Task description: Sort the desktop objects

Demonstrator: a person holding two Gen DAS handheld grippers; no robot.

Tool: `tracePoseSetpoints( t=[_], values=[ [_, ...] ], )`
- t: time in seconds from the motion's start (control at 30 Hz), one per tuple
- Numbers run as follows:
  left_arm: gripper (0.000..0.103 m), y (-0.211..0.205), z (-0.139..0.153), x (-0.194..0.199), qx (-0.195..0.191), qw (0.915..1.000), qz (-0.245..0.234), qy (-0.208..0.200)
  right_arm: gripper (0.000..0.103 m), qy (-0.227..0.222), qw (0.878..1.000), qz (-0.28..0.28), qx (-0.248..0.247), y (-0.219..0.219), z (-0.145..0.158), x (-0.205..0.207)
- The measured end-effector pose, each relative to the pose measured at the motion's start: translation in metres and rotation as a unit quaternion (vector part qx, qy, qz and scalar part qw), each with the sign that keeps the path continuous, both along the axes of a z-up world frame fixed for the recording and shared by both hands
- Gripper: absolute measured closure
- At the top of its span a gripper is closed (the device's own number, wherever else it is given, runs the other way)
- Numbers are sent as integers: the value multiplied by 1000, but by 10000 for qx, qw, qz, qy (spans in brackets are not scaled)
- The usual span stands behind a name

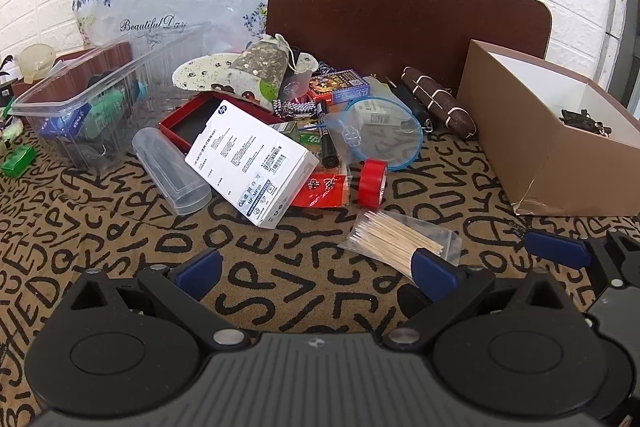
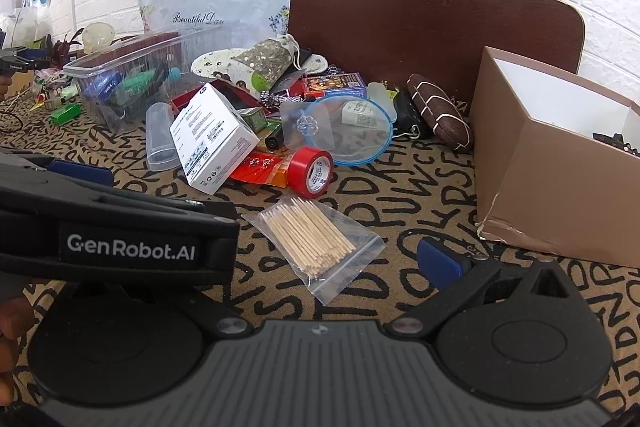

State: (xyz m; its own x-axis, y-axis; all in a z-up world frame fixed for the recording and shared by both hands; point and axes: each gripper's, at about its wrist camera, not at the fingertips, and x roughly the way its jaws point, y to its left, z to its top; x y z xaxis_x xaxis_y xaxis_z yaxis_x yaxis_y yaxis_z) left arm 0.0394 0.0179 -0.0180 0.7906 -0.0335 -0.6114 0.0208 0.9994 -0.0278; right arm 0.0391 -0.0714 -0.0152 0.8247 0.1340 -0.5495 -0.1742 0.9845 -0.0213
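Note:
A pile of small objects lies mid-table: a white HP box (image 1: 256, 163) (image 2: 212, 143), a red tape roll (image 1: 372, 183) (image 2: 312, 171), a clear tube case (image 1: 172, 171), a blue-rimmed mesh pouch (image 1: 380, 131) (image 2: 352, 131) and a bag of wooden sticks (image 1: 400, 239) (image 2: 316, 239). My left gripper (image 1: 316, 269) is open and empty, its right fingertip just at the stick bag. My right gripper (image 2: 276, 263) is open and empty, just short of the stick bag; its left finger is hidden by the left gripper's body (image 2: 120, 239).
A clear plastic bin (image 1: 92, 103) (image 2: 132, 75) with items stands at the left. An open brown cardboard box (image 1: 560, 139) (image 2: 560, 163) stands at the right. A dark wooden board (image 1: 400, 19) leans on the white brick wall. A letter-patterned cloth (image 1: 280, 287) covers the table.

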Motion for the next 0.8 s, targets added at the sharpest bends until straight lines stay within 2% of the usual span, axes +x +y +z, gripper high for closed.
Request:
tracePoseSetpoints(
  t=[0.2,0.33,0.4,0.5,0.63,0.8],
  values=[
    [0,5,-3,5,-115,9999,-23,41,2,35,10000,39,-47,4,-2,5],
    [0,26,-3,17,-672,9977,54,86,2,-36,9994,291,-188,11,-1,13],
    [0,40,-3,29,-994,9947,221,147,2,-221,9978,517,-363,18,3,19],
    [0,61,-6,50,-1413,9876,593,335,2,-531,9921,895,-695,31,7,33],
    [1,84,-13,75,-2012,9752,813,442,2,-650,9805,1532,-1042,53,2,58],
    [2,93,-26,107,-2192,9705,717,702,2,-695,9644,2115,-1427,79,-10,79]
  ],
)
